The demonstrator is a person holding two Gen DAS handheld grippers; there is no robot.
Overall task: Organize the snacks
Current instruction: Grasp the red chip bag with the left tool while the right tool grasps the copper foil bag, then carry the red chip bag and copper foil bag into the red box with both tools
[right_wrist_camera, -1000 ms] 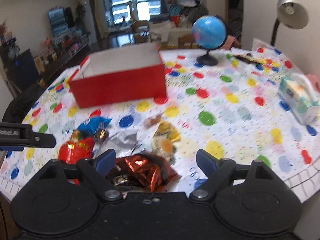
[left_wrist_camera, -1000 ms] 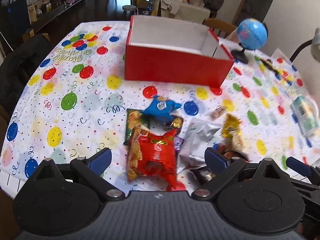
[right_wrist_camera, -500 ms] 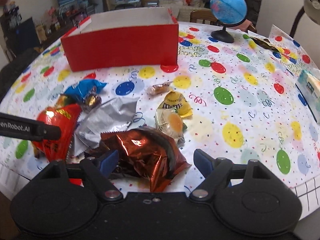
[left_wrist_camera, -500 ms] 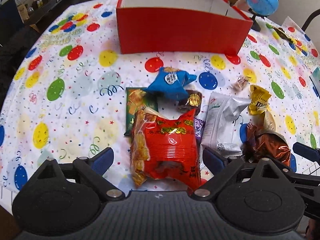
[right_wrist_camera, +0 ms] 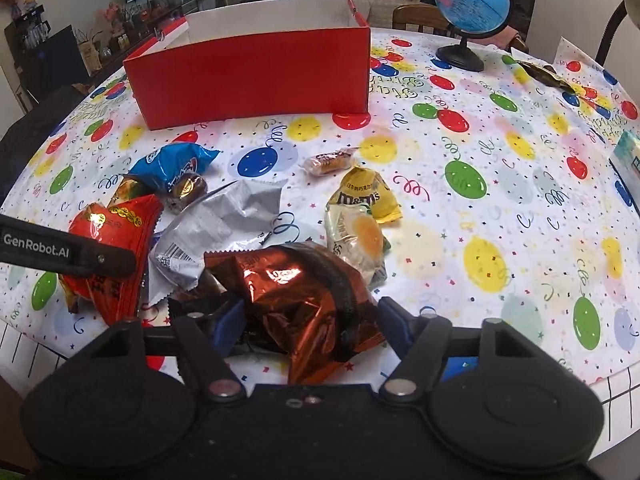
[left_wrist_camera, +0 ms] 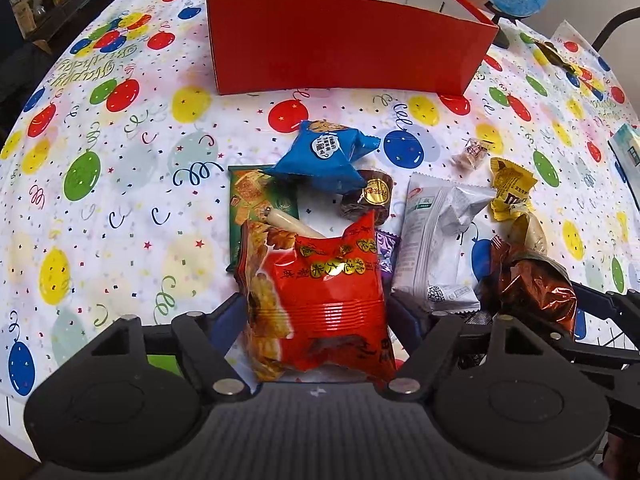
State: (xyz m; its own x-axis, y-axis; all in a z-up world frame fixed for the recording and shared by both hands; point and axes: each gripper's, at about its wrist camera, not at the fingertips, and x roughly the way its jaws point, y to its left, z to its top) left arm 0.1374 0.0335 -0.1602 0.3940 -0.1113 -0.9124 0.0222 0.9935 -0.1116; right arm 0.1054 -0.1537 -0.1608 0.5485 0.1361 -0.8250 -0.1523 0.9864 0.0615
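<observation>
A pile of snack packets lies on the balloon tablecloth in front of an open red box (left_wrist_camera: 344,52), which also shows in the right wrist view (right_wrist_camera: 256,76). My left gripper (left_wrist_camera: 320,316) is open, its fingers on either side of a red snack bag (left_wrist_camera: 320,300). My right gripper (right_wrist_camera: 308,320) is open around a copper foil bag (right_wrist_camera: 304,296). Behind lie a blue packet (left_wrist_camera: 324,156), a silver packet (left_wrist_camera: 440,232), a yellow M&M's bag (right_wrist_camera: 366,196) and an egg-print packet (right_wrist_camera: 356,236).
A blue globe (right_wrist_camera: 470,4) stands behind the box at the right. A small wrapped candy (right_wrist_camera: 330,160) lies apart from the pile. A tissue pack (right_wrist_camera: 630,156) sits at the right edge. The table's front edge runs just below both grippers.
Both grippers have moved forward and down onto the pile. The red bag now sits between the left fingers and the copper bag between the right fingers, which have narrowed around them.
</observation>
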